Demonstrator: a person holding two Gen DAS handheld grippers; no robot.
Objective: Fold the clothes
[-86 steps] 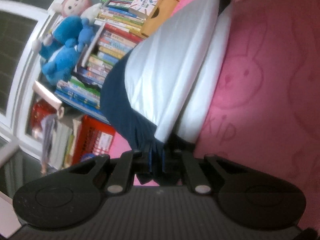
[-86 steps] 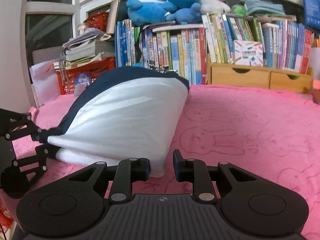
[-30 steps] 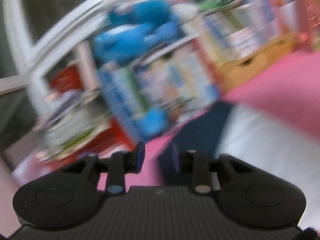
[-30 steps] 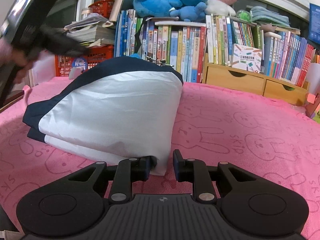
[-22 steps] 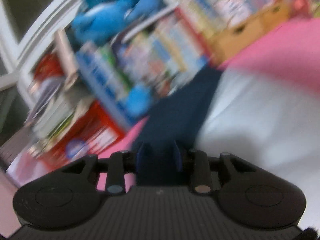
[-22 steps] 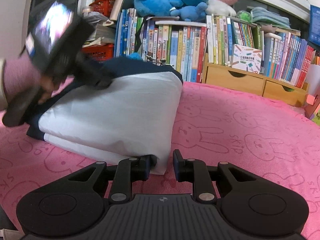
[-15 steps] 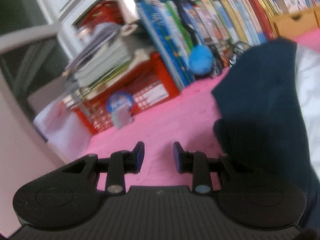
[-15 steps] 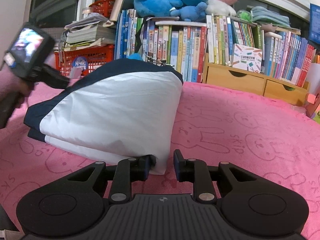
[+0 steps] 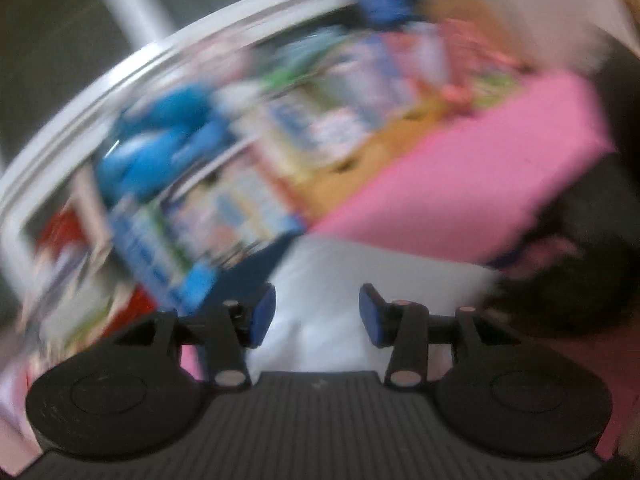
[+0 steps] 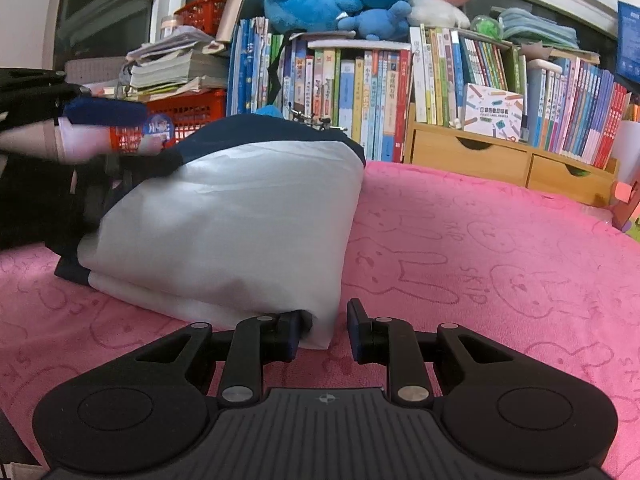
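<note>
A folded white garment with a navy edge (image 10: 232,216) lies on the pink rabbit-print cloth (image 10: 500,248). My right gripper (image 10: 324,334) rests low on the cloth at the garment's near corner. It is open, and the white corner pokes into the gap beside the left finger. The left wrist view is badly blurred; my left gripper (image 9: 316,314) is open, its blue pads (image 9: 262,314) spread wide over the white fabric (image 9: 320,280). From the right wrist view, the left gripper (image 10: 104,112) and the hand holding it are a blur above the garment's far left end.
Rows of books (image 10: 360,76) line the back edge, with plush toys (image 10: 340,0) on top. A wooden drawer box (image 10: 500,160) stands at the back right, and a red basket (image 10: 188,114) under stacked papers at the back left. Open pink cloth lies right of the garment.
The left gripper has let go of the garment's navy end, swung about and now hovers over the white fabric with its jaws wider apart. The right gripper and the garment have stayed put.
</note>
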